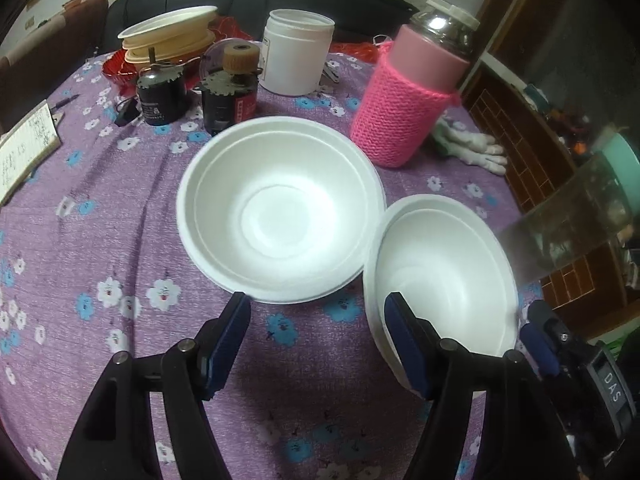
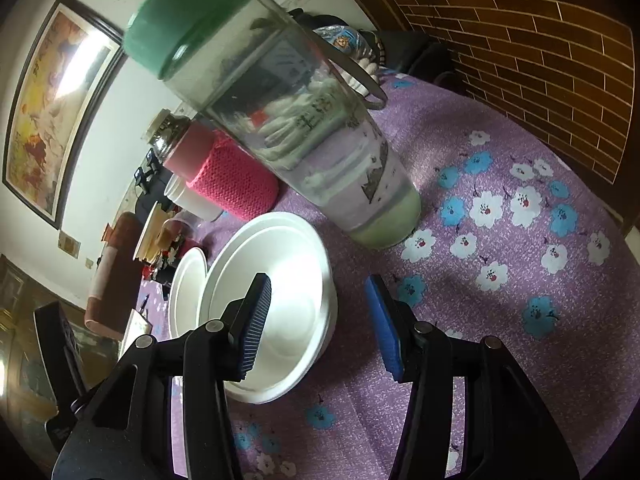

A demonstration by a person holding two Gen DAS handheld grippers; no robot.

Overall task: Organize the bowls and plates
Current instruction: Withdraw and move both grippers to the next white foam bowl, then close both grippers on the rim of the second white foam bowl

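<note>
you're lining up to nest bowls: left gripper (image 1: 318, 336) wide open, empty; right gripper (image 2: 318, 322) open astride near bowl (image 2: 280, 304) rim, not pinched. next: close, lift into far bowl (image 1: 280, 208).

I see two white foam bowls on the purple floral tablecloth. The larger bowl (image 1: 280, 210) sits upright and empty near the table's middle, with a stepped rim and a round flat base ring visible inside. The smaller bowl (image 1: 444, 272) lies just to its right, also empty; its rim touches or slightly overlaps the larger one's edge, and I cannot tell which. At the table's far side I make out a stack of cream-coloured plates (image 1: 170, 36), the top one tilted.
</note>
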